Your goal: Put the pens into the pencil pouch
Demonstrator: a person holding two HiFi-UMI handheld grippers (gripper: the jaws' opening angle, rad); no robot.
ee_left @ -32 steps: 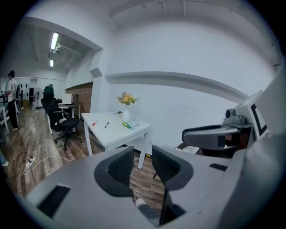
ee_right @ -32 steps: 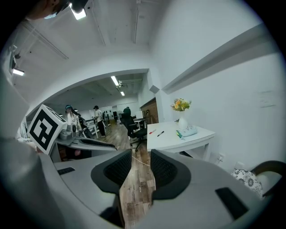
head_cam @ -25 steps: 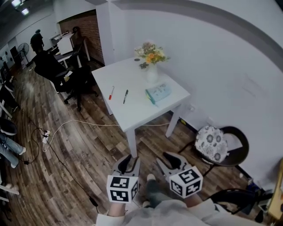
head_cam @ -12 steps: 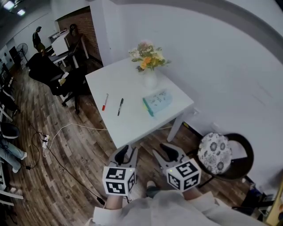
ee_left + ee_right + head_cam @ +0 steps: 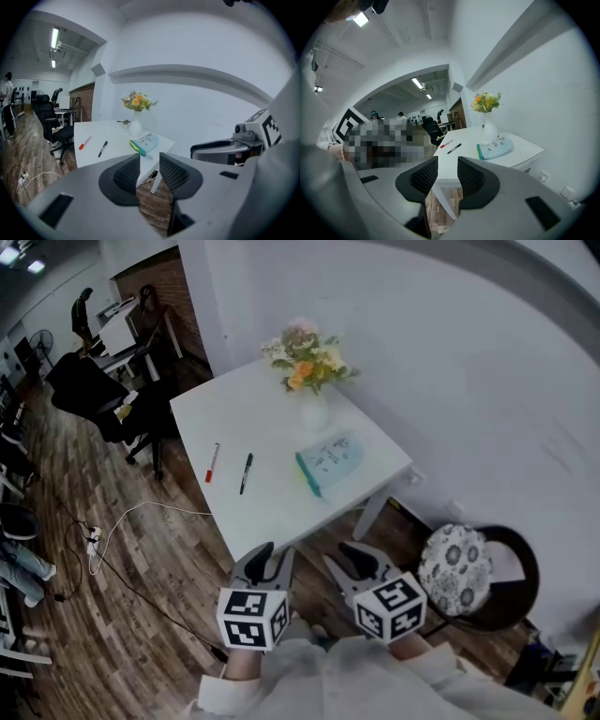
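Approach step, by the look of it: no pen lifted, none in the pouch. Left gripper (image 5: 263, 561) and right gripper (image 5: 349, 561) held side by side, short of the near corner of the white table (image 5: 277, 451), well apart from everything on it. Each pair of jaws parted by only a narrow gap and gripping nothing; through the gaps, just wood floor and a table leg.

Ahead of the left jaws and off to their left, the red pen (image 5: 85, 142) and the black pen (image 5: 102, 148), lying near each other but not touching on the tabletop. Almost straight ahead beyond that gap, the light-blue pencil pouch (image 5: 144, 142), lying flat, its zip too small to read as open or closed. Further beyond, a white vase of flowers (image 5: 307, 381).

Next, probably: closing in on the table, widening one pair of jaws and lowering them astride a pen's slim barrel, leaving the other pair free to steady or open the pouch.

Only in the head view: both grippers together, and a chair with a floral cushion (image 5: 455, 559) off to the right of the right jaws. Only in the left gripper view: the right gripper's body alongside, right of the jaws. Only in the right gripper view: the pens dead ahead of those jaws, with the pouch ahead and to their right
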